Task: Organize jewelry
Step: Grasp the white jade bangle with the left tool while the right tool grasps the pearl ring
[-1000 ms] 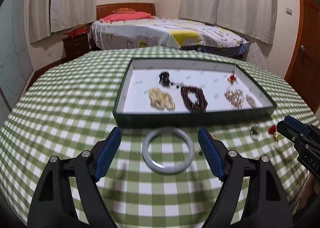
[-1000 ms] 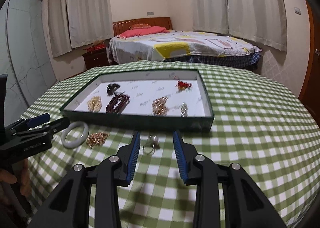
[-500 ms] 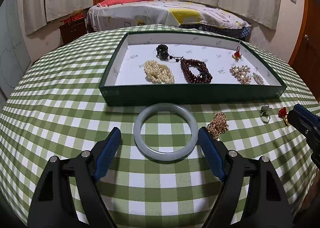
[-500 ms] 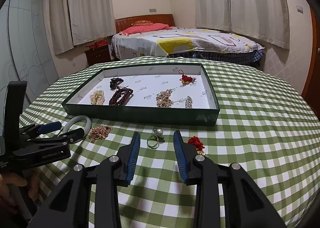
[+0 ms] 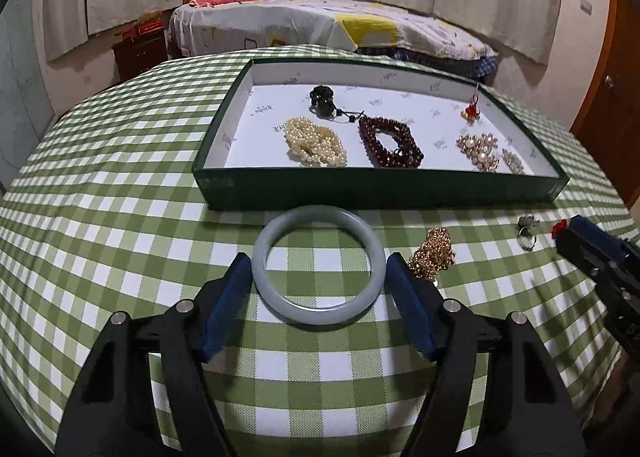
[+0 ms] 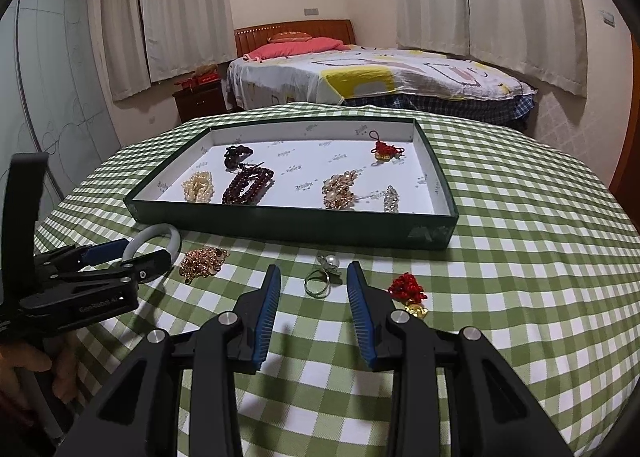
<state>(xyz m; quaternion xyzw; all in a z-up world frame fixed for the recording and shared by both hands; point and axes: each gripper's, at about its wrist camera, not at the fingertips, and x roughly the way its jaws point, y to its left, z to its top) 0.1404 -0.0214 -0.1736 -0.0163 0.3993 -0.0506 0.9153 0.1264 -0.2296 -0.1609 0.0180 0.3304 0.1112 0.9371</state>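
Bangle (image 5: 319, 264) flat on the table (image 5: 120, 217), just before the tray's (image 5: 380, 189) front wall | left gripper (image 5: 319, 271) spread wide around it, pads at its sides, contact unclear | right gripper (image 6: 313, 289) half open, straddling the ring (image 6: 320, 283), holding nothing.

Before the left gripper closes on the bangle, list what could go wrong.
1. The left gripper straddles the pale bangle at its widest; smooth and round, it might squirt out.
2. The gold chain pile lies close by the right-hand finger and may get dragged.
3. The bangle sits close to the green tray wall; a low lift could knock the rim.
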